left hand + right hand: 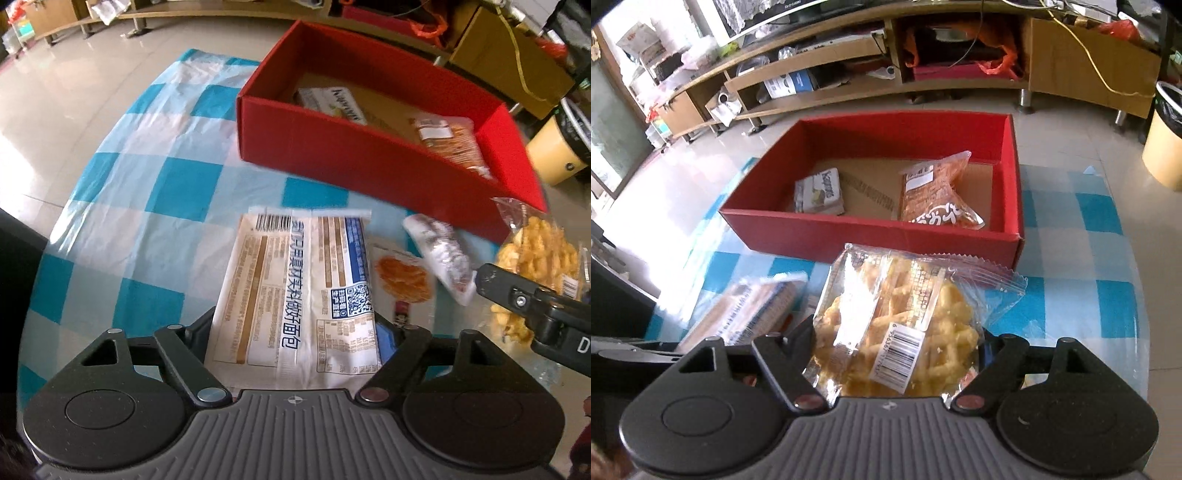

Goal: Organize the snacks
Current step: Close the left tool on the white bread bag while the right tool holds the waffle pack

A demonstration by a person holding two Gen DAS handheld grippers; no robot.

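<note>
Both tools are clenched on snacks: your left tool (295, 332) grasps the white printed bread packet (295, 284) at lower centre, your right tool (897, 354) the clear bag of yellow fried twists (897, 332). Next, carry both over the red cardboard box (871, 236) wall at frame centre, then release inside.

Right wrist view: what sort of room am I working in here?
Most likely a home living room. A long low wooden TV cabinet cluttered with household things runs along the far wall, the floor is glossy tile, and a bin stands beside it.
</note>
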